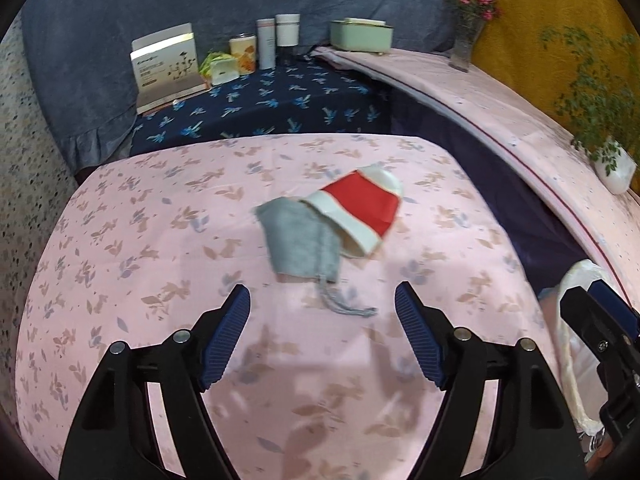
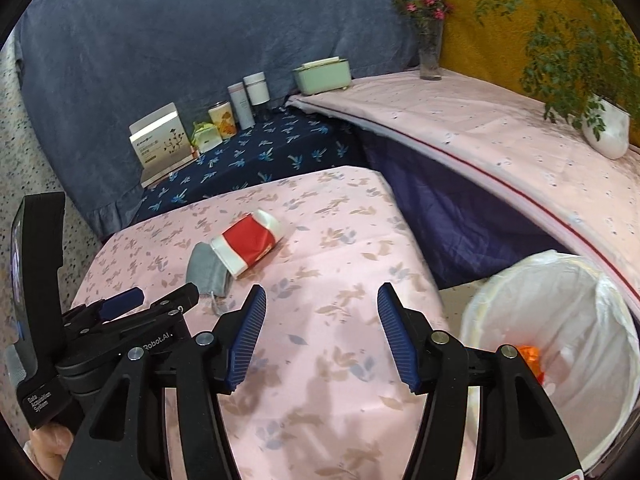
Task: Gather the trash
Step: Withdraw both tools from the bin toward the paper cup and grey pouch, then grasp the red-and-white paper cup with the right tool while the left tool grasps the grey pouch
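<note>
On the pink flowered cloth [image 1: 140, 240], straight ahead of the left gripper [image 1: 322, 312], lie a grey face mask [image 1: 300, 236] and a crushed red-and-white paper cup [image 1: 360, 208]. The two touch, the cup's mouth lapping over the mask's far edge. The mask's ear loop [image 1: 340, 306] trails toward the gripper and ends between its fingertips, so this gripper looks much the nearer and, in my judgement, only needs to go forward and down. The mask and cup run together as one line from near-left to far-right, the cup farther off. Both fingers of the left gripper stand wide apart and hold nothing.

The right gripper [image 2: 322, 312] is also spread wide and empty, hovering over bare cloth, with the pair of items off to its left and farther away. A white-lined trash bin [image 2: 500, 280] sits low to its right, beside the table. Something orange [image 2: 532, 360] lies inside it, partly hidden behind the gripper's finger, and I cannot tell what it is. The left view is slightly blurred.
</note>
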Tool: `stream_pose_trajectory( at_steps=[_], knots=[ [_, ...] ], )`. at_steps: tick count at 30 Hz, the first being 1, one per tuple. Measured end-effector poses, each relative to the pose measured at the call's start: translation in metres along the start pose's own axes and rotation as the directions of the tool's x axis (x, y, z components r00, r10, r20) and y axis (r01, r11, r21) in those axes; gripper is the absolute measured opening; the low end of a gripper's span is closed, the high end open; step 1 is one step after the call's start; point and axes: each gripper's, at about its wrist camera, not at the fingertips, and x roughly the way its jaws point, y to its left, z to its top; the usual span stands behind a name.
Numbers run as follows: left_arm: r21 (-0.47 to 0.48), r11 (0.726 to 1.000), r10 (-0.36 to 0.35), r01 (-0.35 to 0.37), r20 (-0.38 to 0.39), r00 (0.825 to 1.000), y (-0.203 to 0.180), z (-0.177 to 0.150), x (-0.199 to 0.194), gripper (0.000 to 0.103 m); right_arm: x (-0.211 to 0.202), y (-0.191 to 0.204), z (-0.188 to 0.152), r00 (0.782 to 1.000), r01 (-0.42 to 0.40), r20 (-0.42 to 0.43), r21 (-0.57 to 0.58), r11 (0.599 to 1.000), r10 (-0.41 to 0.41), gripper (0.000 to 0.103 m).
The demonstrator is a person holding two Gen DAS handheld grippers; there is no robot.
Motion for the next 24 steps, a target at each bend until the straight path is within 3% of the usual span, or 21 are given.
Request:
stream_pose_trajectory(
  at_steps=[7,18,21,24],
  knots=[
    [-0.037,0.999,-0.005,0.003,-0.037,0.999,0.035,0.012,0.027,0.071,0.045,0.029,0.009,0.998,-0.041,-0.046,0.005,0.999,0.041,0.057],
    [-0.104,0.989,-0.115,0.104,-0.105,0.988,0.057,0.033,0.078,0.071,0.118,0.054,0.026,0.990,-0.080,-0.116,0.033,0.996,0.083,0.057],
    [-0.120,0.984,-0.147,0.133,-0.118,0.982,0.058,0.035,0.089,0.069,0.134,0.052,0.032,0.986,-0.096,-0.132,0.063,0.993,0.104,0.057],
    [-0.126,0.977,-0.186,0.170,-0.132,0.974,0.058,0.035,0.099,0.059,0.146,0.048,0.037,0.981,-0.115,-0.147,0.089,0.989,0.127,0.057]
  ],
)
